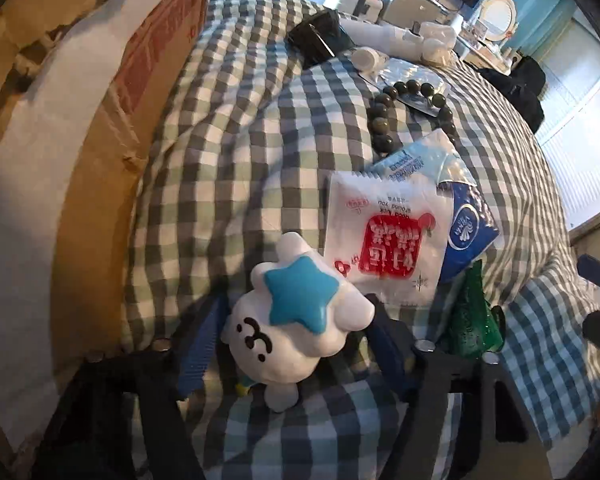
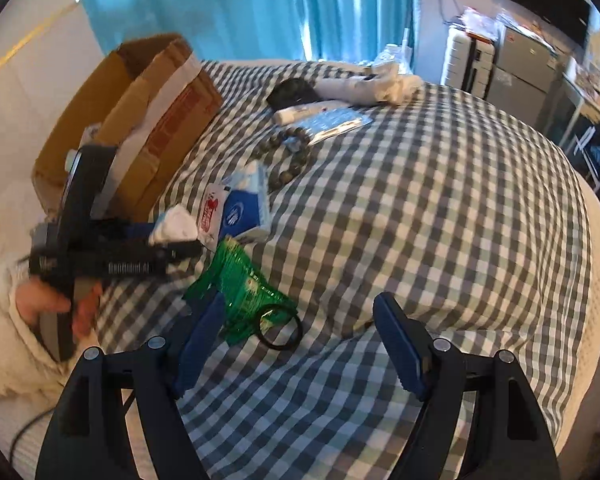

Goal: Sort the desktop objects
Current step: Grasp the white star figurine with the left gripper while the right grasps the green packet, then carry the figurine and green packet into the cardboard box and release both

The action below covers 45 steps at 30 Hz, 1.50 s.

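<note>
A white toy animal with a blue star (image 1: 300,320) lies on the checked bedcover (image 1: 240,140), and my left gripper (image 1: 296,312) is shut on it, a blue pad against each side. In the right wrist view the same toy (image 2: 176,222) shows at that gripper's tip. My right gripper (image 2: 300,344) stands open over bare cover; a green packet (image 2: 244,292) and a black ring (image 2: 280,326) lie just beyond its left finger (image 2: 200,344). A white sachet with a red label (image 1: 388,236), a blue tissue pack (image 1: 468,228) and a dark bead bracelet (image 1: 384,120) lie past the toy.
An open cardboard box (image 2: 140,120) stands at the left edge of the bed. A black item (image 2: 292,90), a white bottle (image 1: 366,56) and a foil blister pack (image 2: 332,120) lie at the far end. A hand (image 2: 48,300) in a cream sleeve holds the left gripper.
</note>
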### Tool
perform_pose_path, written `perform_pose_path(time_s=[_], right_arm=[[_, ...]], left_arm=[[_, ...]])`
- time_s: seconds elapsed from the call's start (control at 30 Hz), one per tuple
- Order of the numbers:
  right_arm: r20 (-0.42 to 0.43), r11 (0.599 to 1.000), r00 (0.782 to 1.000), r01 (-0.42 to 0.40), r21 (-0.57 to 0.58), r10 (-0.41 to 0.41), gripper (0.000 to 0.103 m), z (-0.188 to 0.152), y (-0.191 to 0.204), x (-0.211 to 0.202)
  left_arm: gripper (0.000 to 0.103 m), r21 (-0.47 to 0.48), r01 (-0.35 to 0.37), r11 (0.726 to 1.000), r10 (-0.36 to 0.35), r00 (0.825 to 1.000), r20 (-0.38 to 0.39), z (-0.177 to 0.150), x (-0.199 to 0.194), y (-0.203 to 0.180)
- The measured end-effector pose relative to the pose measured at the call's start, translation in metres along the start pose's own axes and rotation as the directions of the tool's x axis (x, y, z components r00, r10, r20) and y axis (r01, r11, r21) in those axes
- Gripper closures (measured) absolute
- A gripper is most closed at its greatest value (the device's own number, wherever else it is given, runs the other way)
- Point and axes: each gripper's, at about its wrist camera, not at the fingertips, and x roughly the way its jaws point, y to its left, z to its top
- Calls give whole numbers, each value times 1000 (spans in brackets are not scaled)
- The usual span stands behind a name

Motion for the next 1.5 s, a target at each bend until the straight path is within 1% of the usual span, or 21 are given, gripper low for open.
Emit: perform_pose_path(time_s=[0.07,0.1,0.2,0.3,0.4,0.43,0.53,0.6,0.63,0.67,0.73,0.83,0.97,1.1,1.17,1.2,1.27,1.33,1.43,1.47,1.5], right_arm=[[-15,1000,1000,0,-30,0,27,0,7,4],[-23,999,1000,3,-48,-4,27,0,12,7],[-44,992,999,10,-124,-15,27,1,30,16],[-75,976,996,24,-218,-41,27,4,50,27],[-129,957,991,-13,-289,-26,27,7,65,44],[-147,953,988,-12,-303,-35,27,8,67,53],[-163,947,985,7,-320,-63,35,9,66,73],[-187,947,981,-7,-320,-56,35,8,62,85],[-191,948,979,4,-317,-68,38,7,60,90],[-191,949,978,20,-315,-84,49,5,58,94],[-183,952,980,23,-305,-82,63,1,57,95],[-142,960,987,35,-277,-77,66,-2,53,84],[-39,975,998,48,-217,-58,66,-3,46,52],[58,982,995,95,-164,-87,66,-4,37,21],[134,975,978,178,-136,-160,66,-3,33,6],[152,974,973,190,-119,-171,66,1,28,1],[183,980,968,185,-74,-169,66,4,20,-10],[205,981,963,187,-43,-174,66,6,14,-19],[223,982,958,190,-23,-180,66,6,15,-25],[224,981,958,191,-23,-181,66,5,15,-27],[224,982,958,187,-24,-177,66,4,15,-29]], left_arm=[[37,21,-14,1000,14,1000,11,-2,-2,-5],[41,24,-11,1000,11,1000,16,-3,-5,-6],[41,17,-4,1000,3,1000,21,-4,-11,-8],[41,16,-1,1000,1,1000,28,-4,-17,-11],[41,19,-16,1000,15,999,41,-5,-19,-13],[41,16,-20,1000,20,999,40,-5,-18,-12],[41,10,-27,1000,26,999,41,-6,-15,-12],[41,15,-30,999,30,999,42,-3,-13,-9],[41,16,-34,999,33,999,44,-2,-11,-11],[41,17,-36,999,35,998,45,-1,-10,-11],[41,17,-39,999,38,998,47,-1,-10,-11],[41,18,-47,999,46,997,61,-3,-11,-12],[41,43,-62,997,58,995,84,-6,-15,-19],[41,79,-51,996,41,992,123,-8,-22,-30],[41,91,-42,995,25,983,181,-12,-32,-37],[41,108,-36,993,13,977,212,-13,-39,-41],[41,136,-25,990,-12,965,262,-15,-51,-48],[41,149,-26,988,-21,952,305,-14,-64,-52],[41,143,-35,989,-17,939,343,-13,-77,-52],[41,139,-38,990,-15,932,361,-12,-82,-52],[41,128,-38,991,-15,921,389,-12,-91,-51]])
